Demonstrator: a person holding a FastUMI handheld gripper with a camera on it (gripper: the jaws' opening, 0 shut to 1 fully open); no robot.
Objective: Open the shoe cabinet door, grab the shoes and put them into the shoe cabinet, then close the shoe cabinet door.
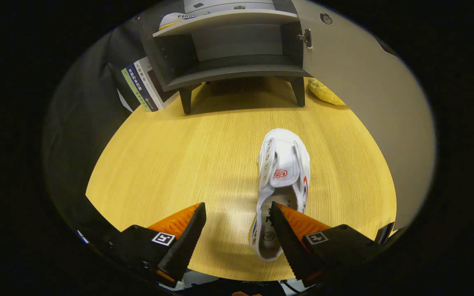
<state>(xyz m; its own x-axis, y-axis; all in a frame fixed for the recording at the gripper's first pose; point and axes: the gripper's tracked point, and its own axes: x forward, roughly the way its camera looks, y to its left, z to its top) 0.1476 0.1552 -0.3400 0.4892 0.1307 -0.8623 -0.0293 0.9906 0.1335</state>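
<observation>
Wood-grain table [171, 164] is seen from above, carrying a white shoe [283, 181] laid toe-away, with the grey shoe cabinet [237, 45] standing at the far end, its door [344, 74] swung open to the right and a second shoe [175, 18] lodged on its upper shelf. The gripper [238, 211] is held low and angled downward over the near table edge, fingers spread wide and clamped on nothing; the right finger overlaps the shoe's heel opening, the left is over bare wood. Books [142, 86] lean left of the cabinet, and a yellow object [323, 92] lies by its right leg.
</observation>
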